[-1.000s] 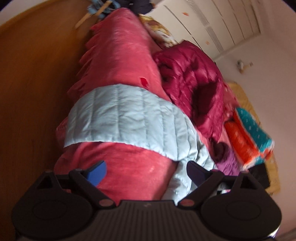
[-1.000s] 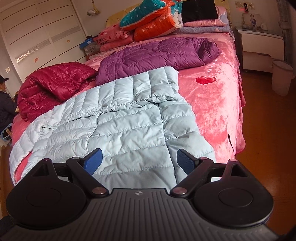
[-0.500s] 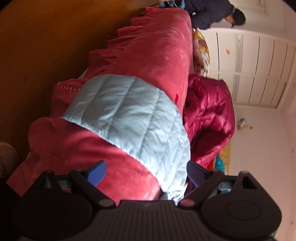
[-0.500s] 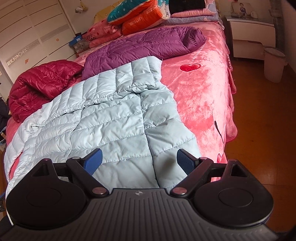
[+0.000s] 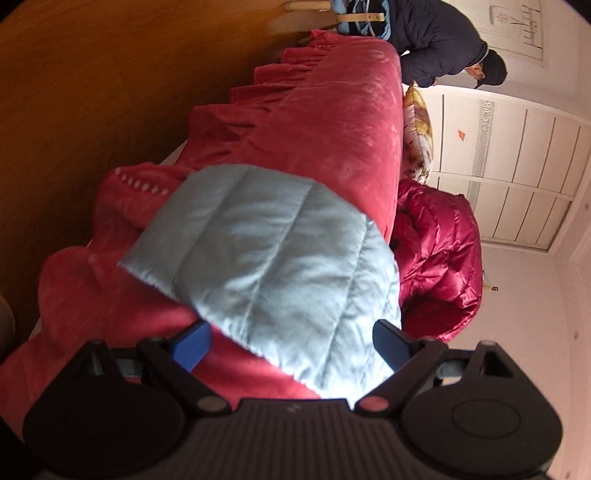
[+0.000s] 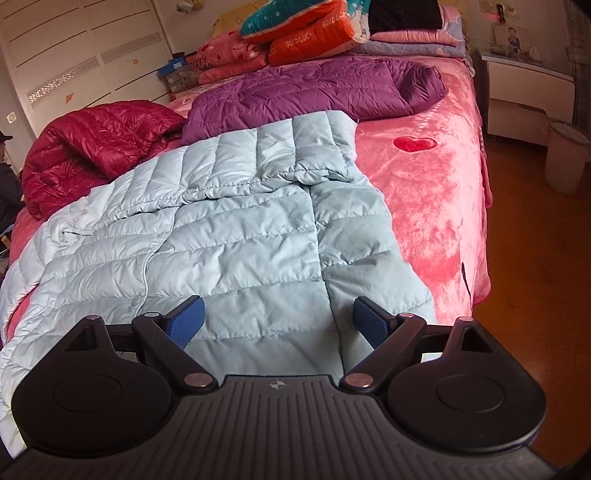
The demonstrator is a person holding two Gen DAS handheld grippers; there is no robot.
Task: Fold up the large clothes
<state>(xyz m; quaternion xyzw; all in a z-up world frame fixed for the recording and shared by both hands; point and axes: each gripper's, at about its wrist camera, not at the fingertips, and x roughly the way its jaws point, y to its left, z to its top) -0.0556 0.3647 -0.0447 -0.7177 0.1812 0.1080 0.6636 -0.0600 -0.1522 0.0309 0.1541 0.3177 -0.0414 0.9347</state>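
Note:
A pale blue quilted down jacket [image 6: 236,236] lies spread across the pink bed [image 6: 436,206], its hem toward me. My right gripper [image 6: 277,321] hovers open just over that hem, with nothing between its blue pads. In the left wrist view, one end of the same jacket [image 5: 273,258] hangs over the red bedspread [image 5: 332,122] at the bed's edge. My left gripper [image 5: 291,345] is open close above this hanging end, its pads on either side of the fabric and not closed on it.
A dark red down jacket [image 6: 96,144] and a purple one [image 6: 314,92] lie farther up the bed, with folded quilts [image 6: 306,26] at the head. A nightstand [image 6: 524,96] and a white bin [image 6: 565,162] stand right. A person in dark clothes [image 5: 443,40] crouches beyond the bed.
The left gripper has swung and rolled closer to the jacket's hanging end, which now fills the space between its pads. The right gripper has edged forward over the hem. Both stayed open.

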